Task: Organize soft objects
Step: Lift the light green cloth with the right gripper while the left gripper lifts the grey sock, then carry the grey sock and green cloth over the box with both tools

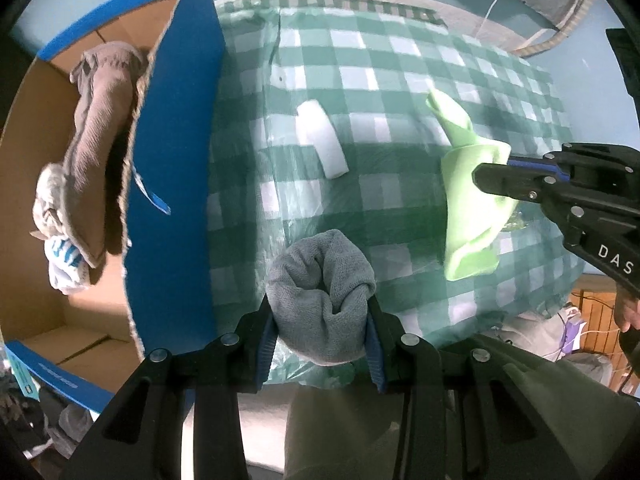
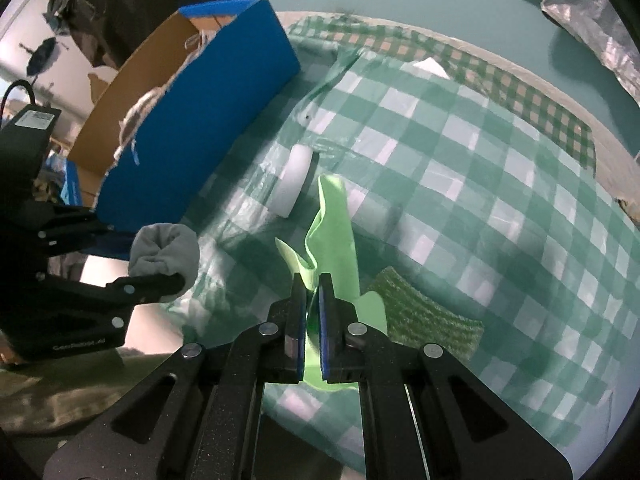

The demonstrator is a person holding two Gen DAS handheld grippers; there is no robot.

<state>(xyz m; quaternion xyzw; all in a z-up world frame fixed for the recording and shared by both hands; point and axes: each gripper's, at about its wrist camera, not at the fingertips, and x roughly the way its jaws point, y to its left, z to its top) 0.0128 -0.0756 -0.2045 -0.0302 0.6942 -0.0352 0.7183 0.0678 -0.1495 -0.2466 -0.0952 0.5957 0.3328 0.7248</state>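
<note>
Left gripper (image 1: 320,332) is clamped on a rolled grey sock (image 1: 322,296), held above the table's (image 1: 400,128) near edge, just right of the blue cardboard box (image 1: 176,160). Right gripper (image 2: 312,300) has its jaws nearly closed, pinching a light green cloth (image 2: 334,236) that hangs limp above the checked cover. Box already holds a brown towel (image 1: 100,120) & other fabric. White foam piece (image 1: 322,140) + green sponge (image 2: 424,316) lie on the table. Step looks like carry-to-box w/ both loads. Next: swing left gripper over the box wall, release inside; cloth follows.
</note>
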